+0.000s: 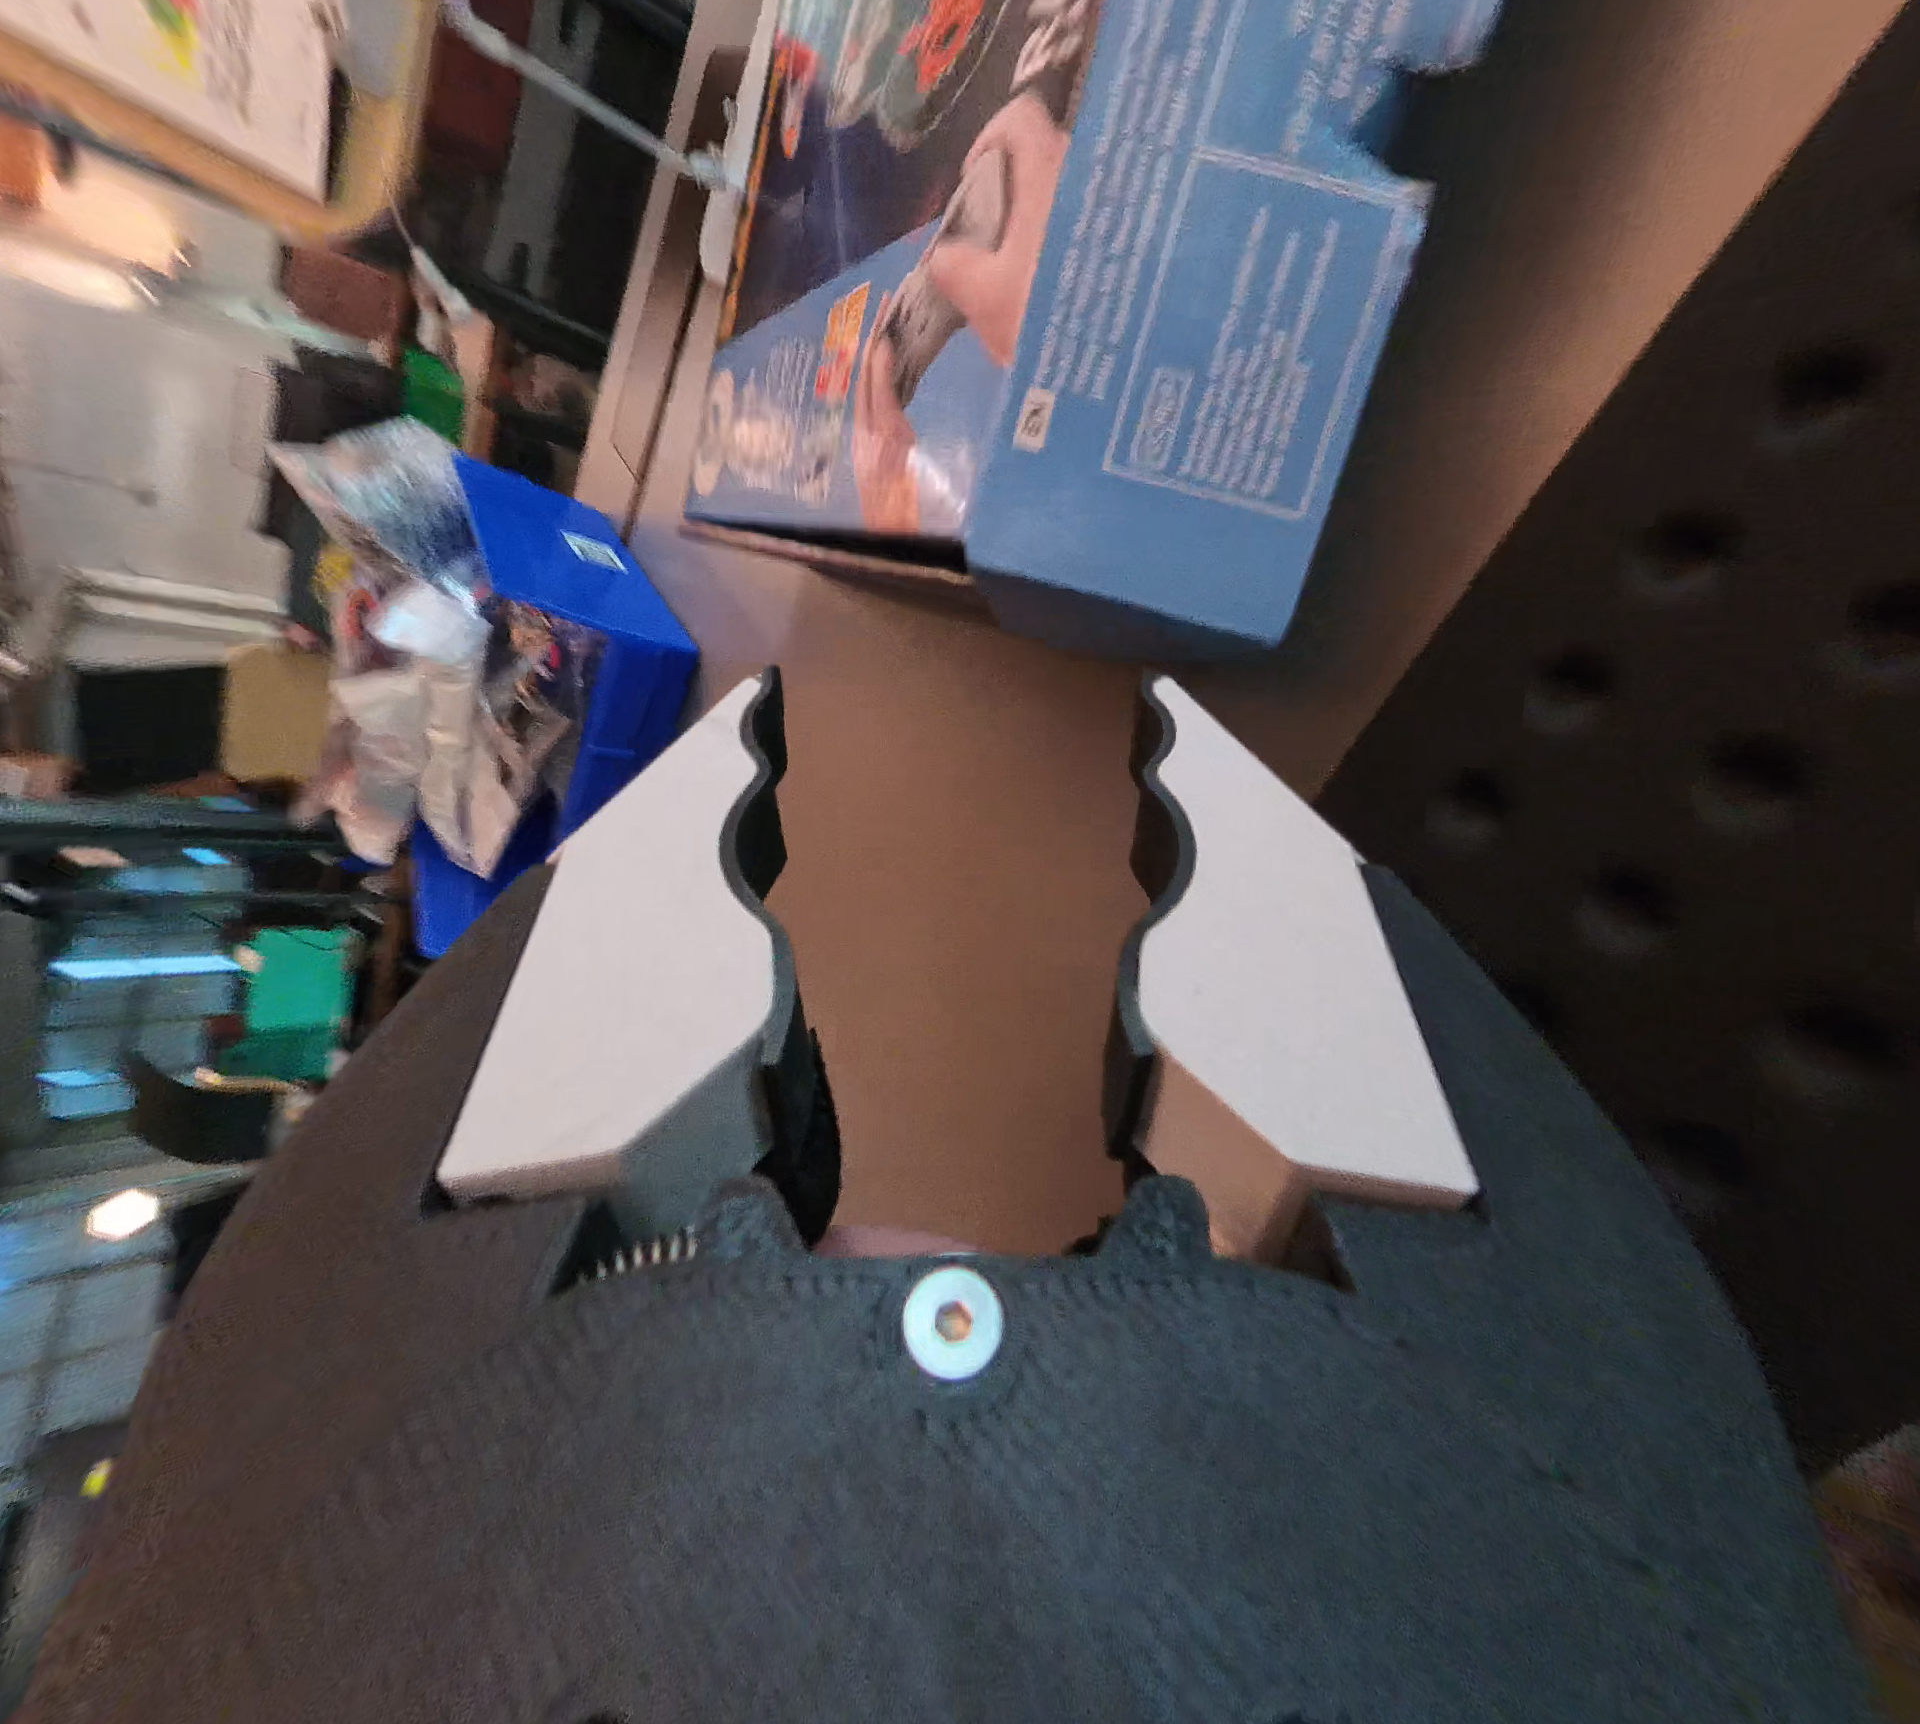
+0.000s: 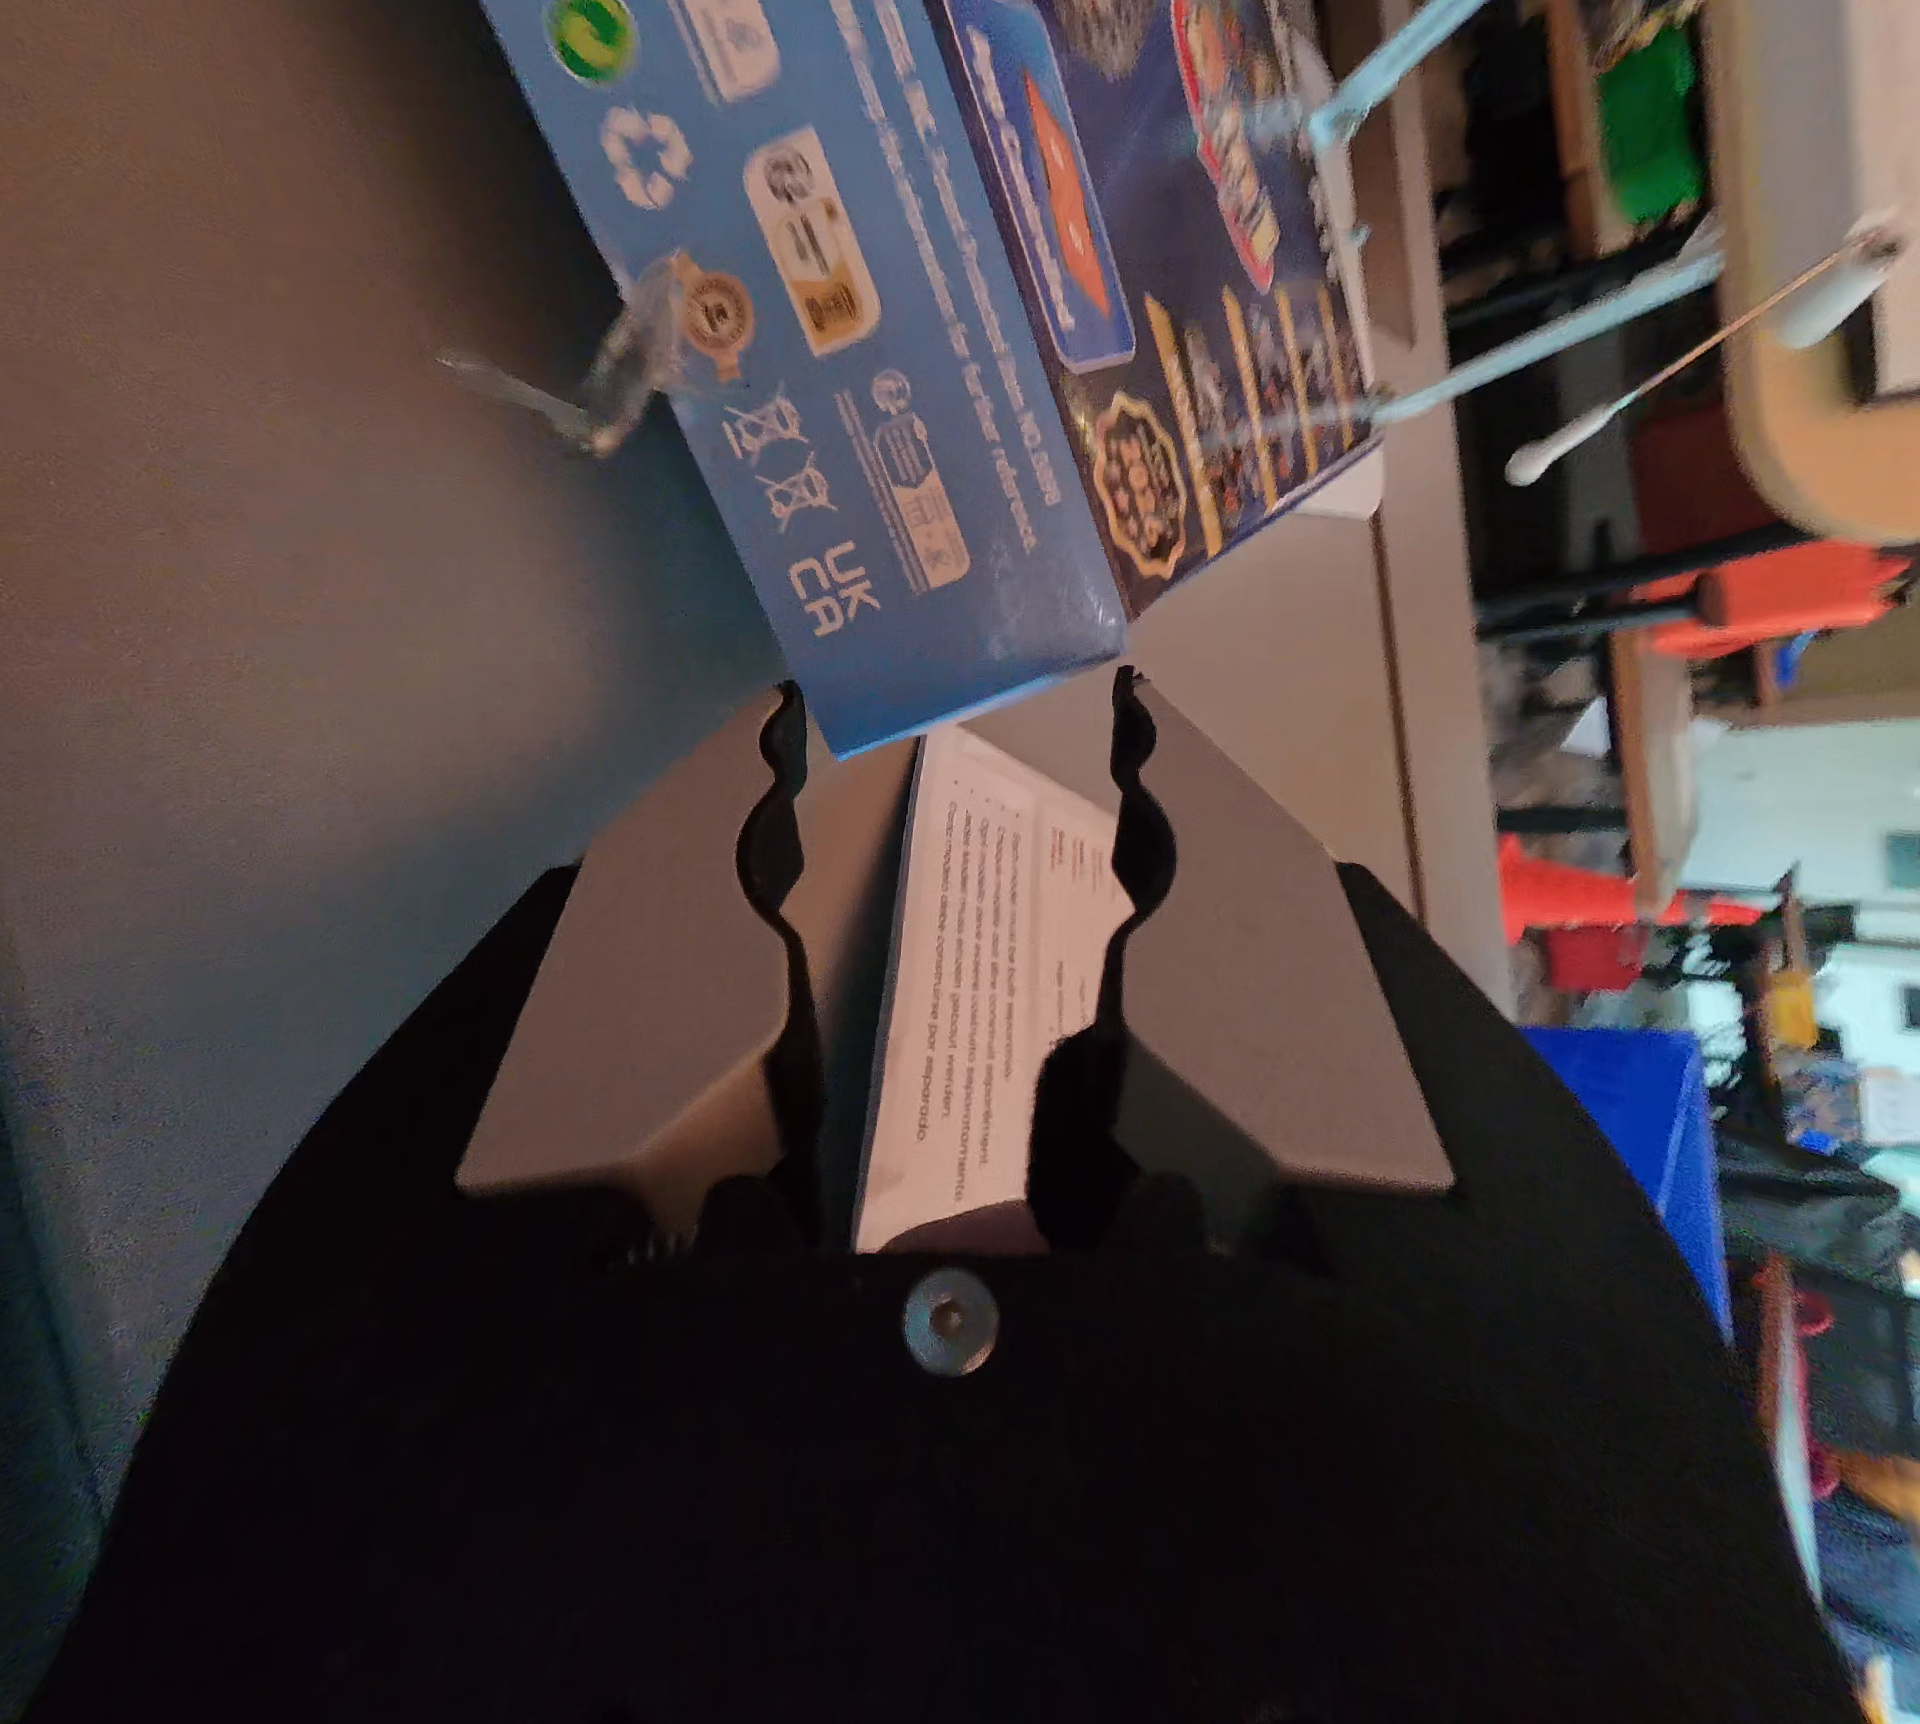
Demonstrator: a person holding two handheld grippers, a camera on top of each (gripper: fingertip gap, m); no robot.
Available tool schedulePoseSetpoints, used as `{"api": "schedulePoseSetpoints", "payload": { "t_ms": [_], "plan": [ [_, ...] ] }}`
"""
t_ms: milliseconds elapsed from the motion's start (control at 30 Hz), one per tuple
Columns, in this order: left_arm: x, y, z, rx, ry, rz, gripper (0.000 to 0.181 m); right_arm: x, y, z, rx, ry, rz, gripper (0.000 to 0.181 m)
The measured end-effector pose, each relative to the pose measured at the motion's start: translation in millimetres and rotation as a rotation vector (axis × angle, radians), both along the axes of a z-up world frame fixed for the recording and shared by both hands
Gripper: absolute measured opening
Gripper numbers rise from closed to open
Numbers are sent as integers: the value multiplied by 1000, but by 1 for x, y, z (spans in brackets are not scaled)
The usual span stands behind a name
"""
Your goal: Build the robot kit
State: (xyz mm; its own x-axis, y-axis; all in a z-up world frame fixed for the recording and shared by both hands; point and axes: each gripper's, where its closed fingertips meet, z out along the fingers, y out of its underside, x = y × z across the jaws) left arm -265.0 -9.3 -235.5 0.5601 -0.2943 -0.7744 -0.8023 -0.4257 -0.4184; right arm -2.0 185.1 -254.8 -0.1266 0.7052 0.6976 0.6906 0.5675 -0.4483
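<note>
A blue toy box (image 1: 1195,272) with printed sides lies just ahead of my left gripper (image 1: 956,687), one end flap open. The left gripper is open and empty over a brown cardboard surface (image 1: 935,895), a short way off the box's near corner. In the right wrist view the same kind of blue box (image 2: 831,220) fills the upper middle, its corner at my fingertips. My right gripper (image 2: 951,687) is open. A white printed flap (image 2: 966,999) with a blue edge lies between its fingers, against the right pad and clear of the left one.
A blue bin (image 1: 582,635) with crumpled plastic bags (image 1: 416,635) stands left of the box. A dark pegboard (image 1: 1662,739) runs along the right. Metal display hooks (image 2: 1507,365) stick out beside the box. Cluttered shelves lie beyond. Both views are motion-blurred. Across from one pair of fingers to the other is roughly 35 cm.
</note>
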Motion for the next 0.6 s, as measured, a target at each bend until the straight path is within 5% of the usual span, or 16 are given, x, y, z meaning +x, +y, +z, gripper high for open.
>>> {"api": "schedulePoseSetpoints", "payload": {
  "t_ms": [267, 600],
  "plan": [
    [22, 2, -9, -63, 118, -97, 60, -9, -3, 1, 243, -19, 104, 59],
    [35, 9, -32, -228, -25, -101, 61, -13, -12, -17, 80, -95, 138, 60]
  ]
}}
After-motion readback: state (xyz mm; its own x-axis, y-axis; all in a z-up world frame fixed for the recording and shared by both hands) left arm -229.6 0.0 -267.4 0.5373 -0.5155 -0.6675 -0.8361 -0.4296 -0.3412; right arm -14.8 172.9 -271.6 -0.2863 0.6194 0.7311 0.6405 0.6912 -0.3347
